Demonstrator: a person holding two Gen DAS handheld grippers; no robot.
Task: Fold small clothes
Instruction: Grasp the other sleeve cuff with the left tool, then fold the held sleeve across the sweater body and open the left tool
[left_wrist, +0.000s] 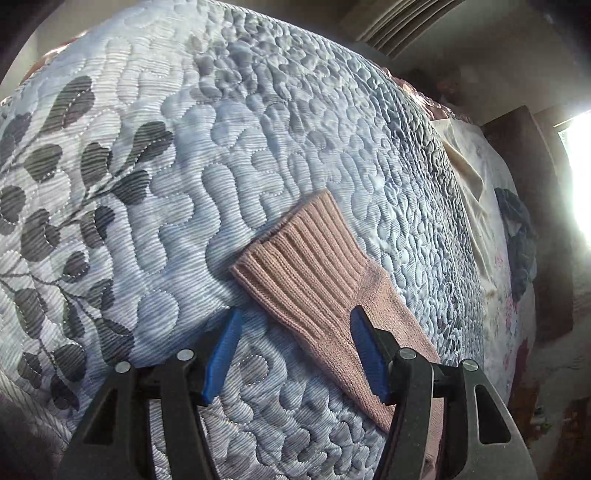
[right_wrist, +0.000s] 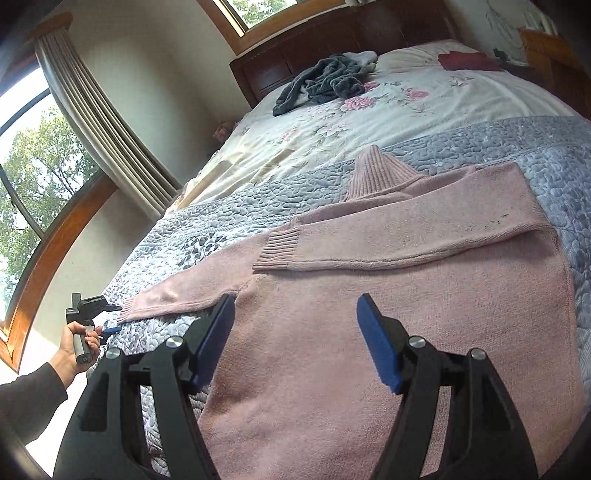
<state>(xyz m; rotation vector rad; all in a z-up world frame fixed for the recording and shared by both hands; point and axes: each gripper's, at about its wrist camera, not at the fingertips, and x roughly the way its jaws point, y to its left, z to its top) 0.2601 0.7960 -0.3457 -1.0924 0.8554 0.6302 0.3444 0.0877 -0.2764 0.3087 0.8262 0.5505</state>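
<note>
Dusty-pink knitted sweater (right_wrist: 388, 332): plain body, ribbed cuffs and collar. Quilted bedspread (left_wrist: 258, 110): pale blue-grey, pebble stitching, dark grey leaf print at one side. White bed sheet (right_wrist: 424, 107): pink floral print. Crumpled fuzzy garment (right_wrist: 321, 81): dark grey. Tongs: black arms, blue fingers (right_wrist: 218, 343). Curtain (right_wrist: 99, 122): beige. Headboard (right_wrist: 332, 44): dark red-brown wood.

Sweater (right_wrist: 388, 332) flat on the quilt (right_wrist: 517, 147) — one sleeve (right_wrist: 406, 236) across its chest, crumpled garment (right_wrist: 321, 79) behind near the headboard (right_wrist: 314, 48)
</note>
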